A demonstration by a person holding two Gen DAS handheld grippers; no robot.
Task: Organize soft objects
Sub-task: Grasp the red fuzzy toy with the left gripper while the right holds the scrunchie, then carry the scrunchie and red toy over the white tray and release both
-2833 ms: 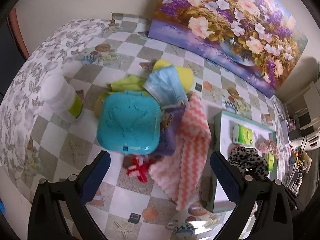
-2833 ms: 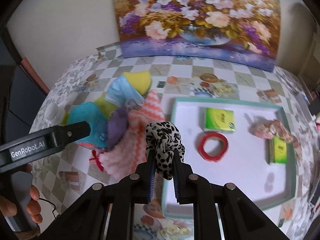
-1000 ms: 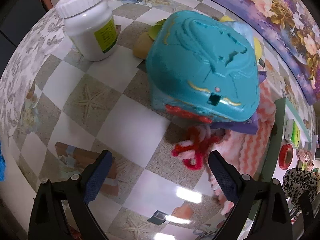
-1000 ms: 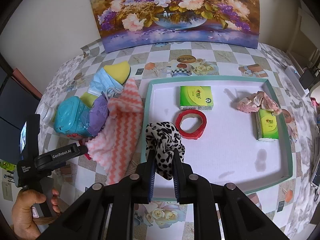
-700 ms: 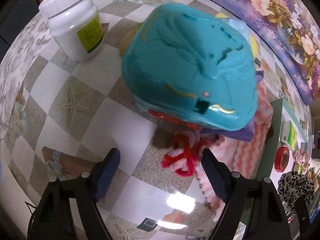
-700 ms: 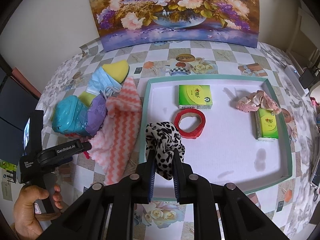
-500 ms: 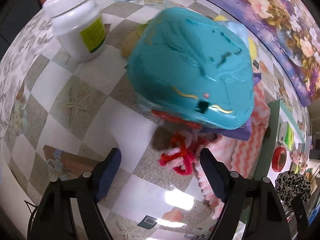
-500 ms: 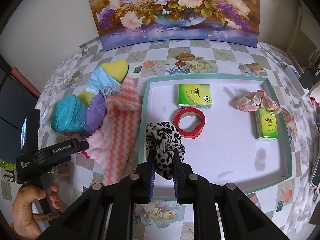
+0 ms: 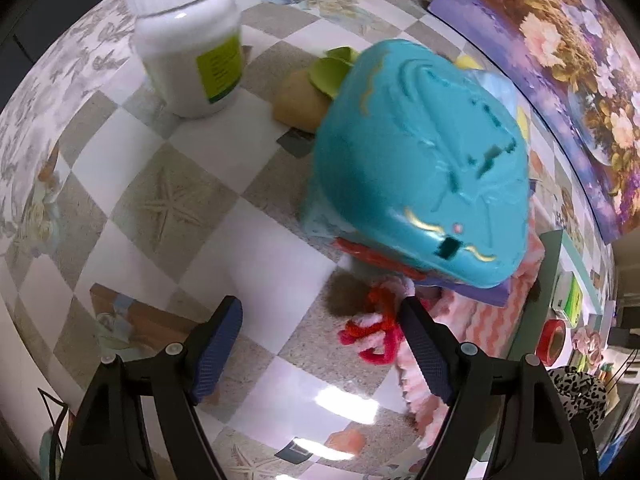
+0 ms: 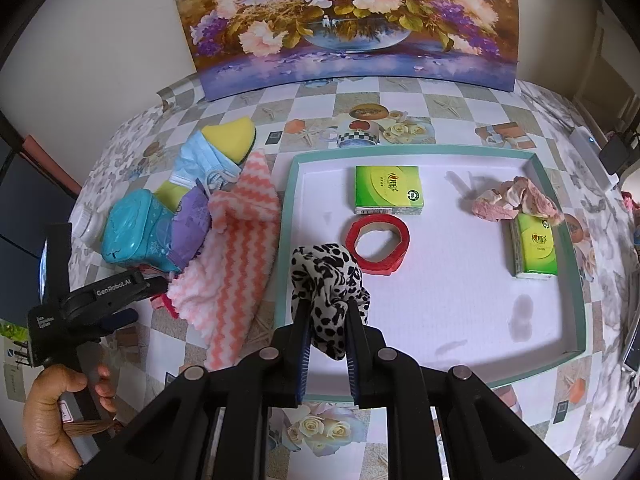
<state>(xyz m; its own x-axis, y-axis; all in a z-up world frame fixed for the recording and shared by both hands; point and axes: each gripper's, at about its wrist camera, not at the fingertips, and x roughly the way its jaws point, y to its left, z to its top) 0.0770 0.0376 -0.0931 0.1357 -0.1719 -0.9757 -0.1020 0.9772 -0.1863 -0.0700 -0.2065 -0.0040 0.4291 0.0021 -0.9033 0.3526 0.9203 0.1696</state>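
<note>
Presently we find the right hand-held gripper [image 10: 326, 344] clamped on the leopard-print scrunchie [image 10: 326, 280], poised above the tray [image 10: 288, 216] for deposit. The left hand-held gripper [image 9: 320, 340] stands apart, its pink-red chenille twist [image 9: 376, 332] at three o'clock, awaiting pickup.

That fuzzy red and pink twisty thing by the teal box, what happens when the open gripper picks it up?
The red and pink twist looks like fuzzy bent stems, so probably very light. It should keep its tangled shape rather than droop. One loop seems tucked under the teal box, so it may snag.
</note>
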